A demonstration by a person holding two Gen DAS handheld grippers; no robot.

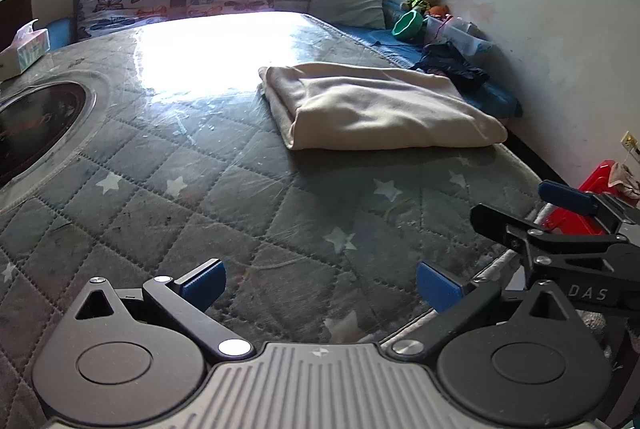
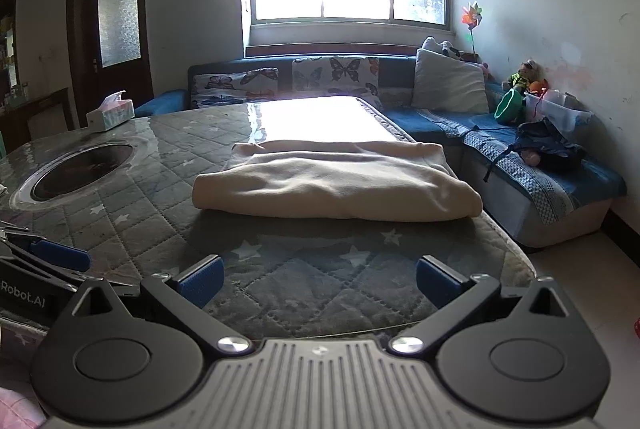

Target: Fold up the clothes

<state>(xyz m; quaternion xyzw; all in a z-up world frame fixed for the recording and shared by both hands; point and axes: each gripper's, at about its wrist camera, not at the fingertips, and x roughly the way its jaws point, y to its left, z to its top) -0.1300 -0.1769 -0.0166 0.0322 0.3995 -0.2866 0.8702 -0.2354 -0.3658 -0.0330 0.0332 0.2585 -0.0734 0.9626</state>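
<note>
Fingers on left gripper (image 1: 320,287) and right gripper (image 2: 319,283) were wide, empty. Cloth (image 2: 336,185) lay folded, far; looked soft, light, floppy — I'd pinch near corners.

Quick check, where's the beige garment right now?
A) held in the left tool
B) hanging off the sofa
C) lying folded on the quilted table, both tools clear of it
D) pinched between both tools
C. The beige garment lies folded on the quilted table, while the left tool and right tool are both open, empty and short of it.
</note>
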